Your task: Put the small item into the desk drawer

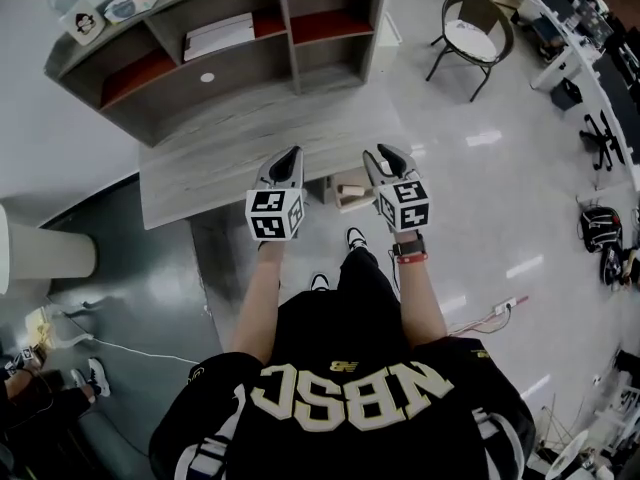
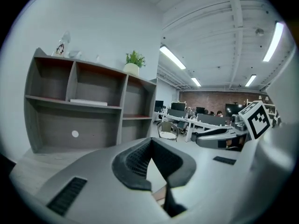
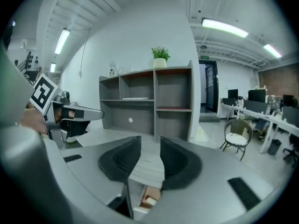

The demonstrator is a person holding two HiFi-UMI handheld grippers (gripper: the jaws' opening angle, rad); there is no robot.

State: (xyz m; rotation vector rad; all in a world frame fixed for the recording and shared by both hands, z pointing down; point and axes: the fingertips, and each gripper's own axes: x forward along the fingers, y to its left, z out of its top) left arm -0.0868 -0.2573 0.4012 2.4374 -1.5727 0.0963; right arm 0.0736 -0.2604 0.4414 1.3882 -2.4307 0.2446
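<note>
I stand at a grey wooden desk and hold both grippers over its front edge. My left gripper has its fingertips together and nothing in it; in the left gripper view its jaws meet in a point. My right gripper is open, with a narrow gap between its pads and nothing in the gap. Below the desk edge, between the two grippers, a pale wooden drawer stands pulled out. In the right gripper view a small light object lies in the drawer; I cannot tell what it is.
A shelf hutch rises at the back of the desk, with papers on one shelf and a potted plant on top. A chair stands on the floor to the right. Office desks line the far right; cables lie on the floor.
</note>
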